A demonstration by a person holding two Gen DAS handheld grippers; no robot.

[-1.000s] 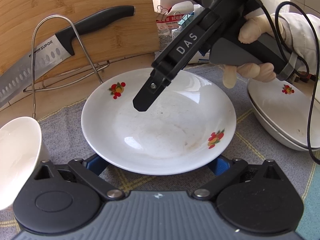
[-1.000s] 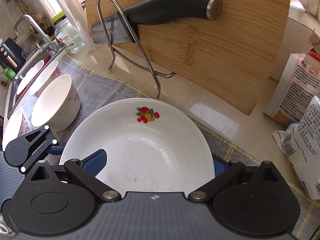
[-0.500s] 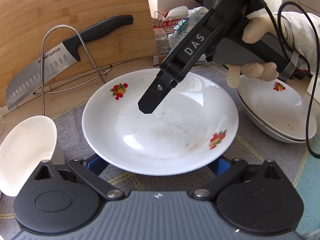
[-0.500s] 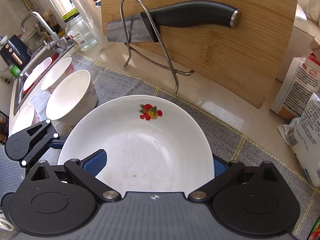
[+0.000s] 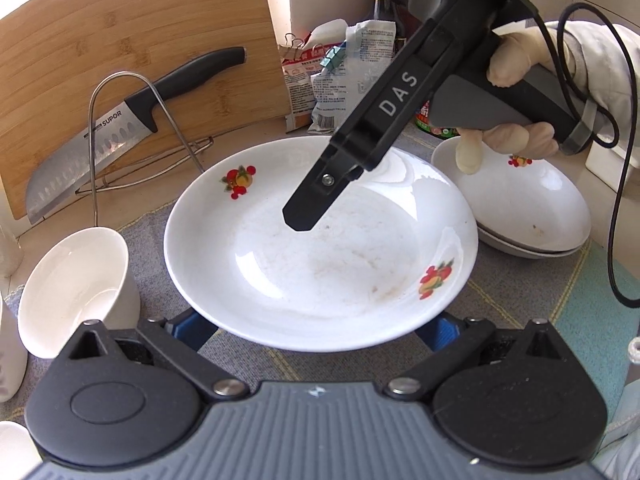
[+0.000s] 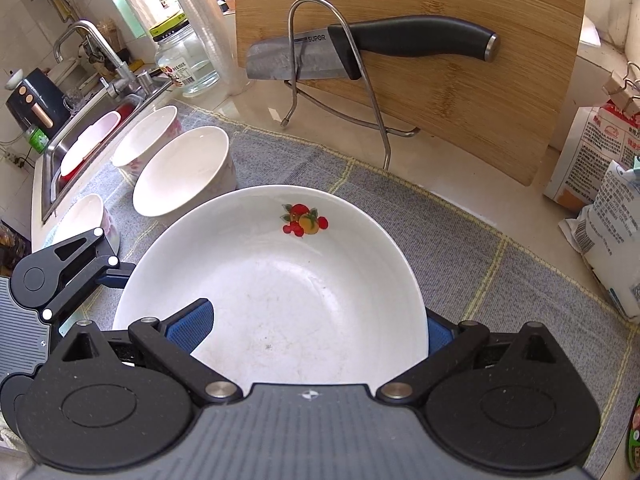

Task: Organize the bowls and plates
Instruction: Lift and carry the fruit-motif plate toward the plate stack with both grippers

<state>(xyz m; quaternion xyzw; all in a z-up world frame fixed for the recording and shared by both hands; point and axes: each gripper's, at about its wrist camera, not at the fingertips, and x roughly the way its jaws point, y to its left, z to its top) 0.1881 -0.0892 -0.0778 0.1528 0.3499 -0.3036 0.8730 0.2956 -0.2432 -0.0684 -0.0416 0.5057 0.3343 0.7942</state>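
A white plate with fruit prints (image 5: 320,256) is held over the grey mat by both grippers. My left gripper (image 5: 316,330) grips its near rim in the left wrist view, with the blue pads mostly hidden under the plate. My right gripper (image 6: 318,330) grips the plate (image 6: 280,296) from the other side, one blue pad (image 6: 192,322) over the inner rim. The right gripper's finger (image 5: 316,200) hangs over the plate in the left wrist view. A stack of similar plates (image 5: 528,216) lies to the right. White bowls (image 6: 184,172) stand to the left.
A bamboo cutting board (image 6: 440,20) leans at the back with a knife (image 6: 372,52) in a wire rack (image 6: 376,100). Food packets (image 5: 340,76) stand behind the plate. A sink (image 6: 92,136) with a tap is at far left. A white bowl (image 5: 76,288) stands left of the plate.
Both grippers and the plate have moved right, toward the stack of plates, and risen a little. The knife and board have slid left in the left wrist view. The grip is unchanged.
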